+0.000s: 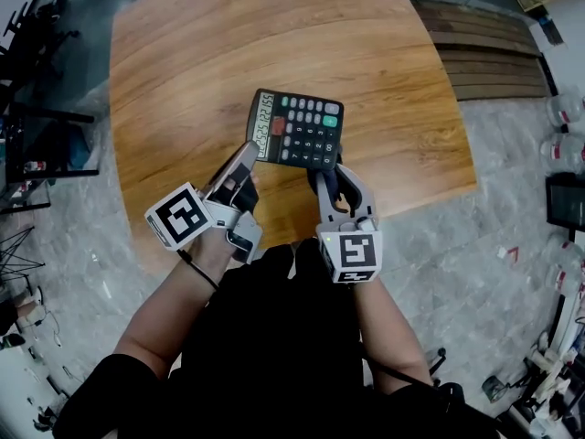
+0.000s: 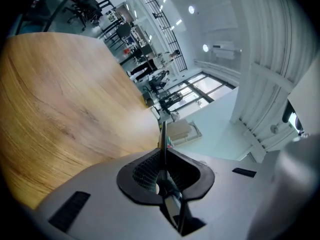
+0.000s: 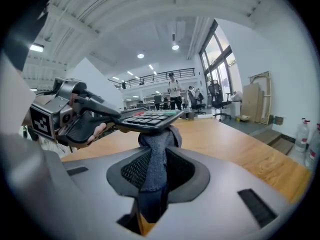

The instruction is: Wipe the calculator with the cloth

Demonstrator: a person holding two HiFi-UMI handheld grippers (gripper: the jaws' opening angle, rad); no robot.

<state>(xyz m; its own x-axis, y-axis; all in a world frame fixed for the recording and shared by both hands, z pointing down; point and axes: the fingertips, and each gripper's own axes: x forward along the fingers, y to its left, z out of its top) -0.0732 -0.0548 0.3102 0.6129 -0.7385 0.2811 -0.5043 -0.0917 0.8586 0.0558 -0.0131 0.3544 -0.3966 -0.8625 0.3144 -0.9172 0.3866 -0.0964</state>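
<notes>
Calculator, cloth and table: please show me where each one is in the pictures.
calculator [image 1: 297,128]: head view, on its keypad.
cloth [image 3: 154,156]: right gripper view, on the grey fabric between the jaws.
table [image 1: 274,35]: head view, on the bare wooden top.

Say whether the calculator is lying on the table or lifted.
Lifted. The left tongs pinch the calculator; the right gripper view shows it clear above the table.

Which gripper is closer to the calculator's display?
Left. The left gripper clamps the calculator beside its display; the right gripper, holding the cloth, is at the keypad end.
</notes>
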